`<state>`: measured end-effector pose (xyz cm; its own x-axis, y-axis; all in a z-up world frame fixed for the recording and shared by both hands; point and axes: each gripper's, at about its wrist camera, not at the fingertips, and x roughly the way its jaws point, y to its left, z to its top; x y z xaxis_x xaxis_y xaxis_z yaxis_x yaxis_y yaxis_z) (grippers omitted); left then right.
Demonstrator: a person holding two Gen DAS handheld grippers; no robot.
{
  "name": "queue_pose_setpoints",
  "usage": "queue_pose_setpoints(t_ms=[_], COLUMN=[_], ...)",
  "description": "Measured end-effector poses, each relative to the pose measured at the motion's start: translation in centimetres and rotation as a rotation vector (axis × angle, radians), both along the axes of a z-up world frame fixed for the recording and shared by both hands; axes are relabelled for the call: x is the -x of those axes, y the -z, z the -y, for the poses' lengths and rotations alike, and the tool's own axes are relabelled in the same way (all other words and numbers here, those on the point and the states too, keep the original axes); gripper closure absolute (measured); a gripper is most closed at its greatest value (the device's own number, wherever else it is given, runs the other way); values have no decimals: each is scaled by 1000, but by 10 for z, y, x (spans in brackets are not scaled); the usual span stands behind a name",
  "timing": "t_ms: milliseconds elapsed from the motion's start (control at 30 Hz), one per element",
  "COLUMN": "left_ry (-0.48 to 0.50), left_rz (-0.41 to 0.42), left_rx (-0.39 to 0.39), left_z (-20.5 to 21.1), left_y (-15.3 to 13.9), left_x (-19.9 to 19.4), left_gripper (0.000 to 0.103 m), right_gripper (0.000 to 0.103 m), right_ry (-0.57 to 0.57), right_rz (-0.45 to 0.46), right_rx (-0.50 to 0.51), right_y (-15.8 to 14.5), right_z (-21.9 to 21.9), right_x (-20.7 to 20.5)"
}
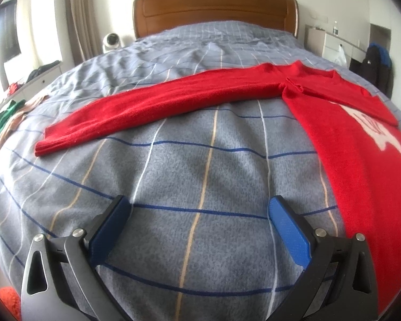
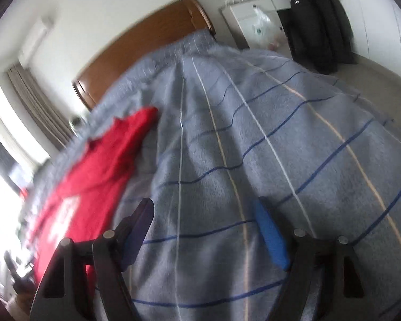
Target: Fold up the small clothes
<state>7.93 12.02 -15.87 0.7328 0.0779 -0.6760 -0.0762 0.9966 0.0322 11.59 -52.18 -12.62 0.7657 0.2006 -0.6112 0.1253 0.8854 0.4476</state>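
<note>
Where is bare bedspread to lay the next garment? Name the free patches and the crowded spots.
Free: the checked bedspread below the red sweater's outstretched sleeve, ahead of the left gripper; the stretch toward the headboard; and the bedspread ahead of the right gripper. Crowded: the sweater body and the clothes pile at the bed's edge.

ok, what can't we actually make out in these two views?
- Red sweater: left wrist view, body and white print cut off by the right edge.
- Same sweater: right wrist view, motion blur smears the print.
- Clothes pile: left wrist view, squeezed at the left edge, items unclear.
</note>
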Motion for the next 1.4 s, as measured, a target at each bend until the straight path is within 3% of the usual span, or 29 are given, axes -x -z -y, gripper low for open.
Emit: queue_pose_setpoints(t_ms=[1400], left_ry=[-3], left_rz=[-1], left_rx=[-3], left_z=[1], left_y=[0], left_x=[-1], left_gripper=[0], right_gripper=[24], right_ry=[-10], right_rz=[30], right_rx=[1], right_y=[5], right_z=[-7], right_x=[6])
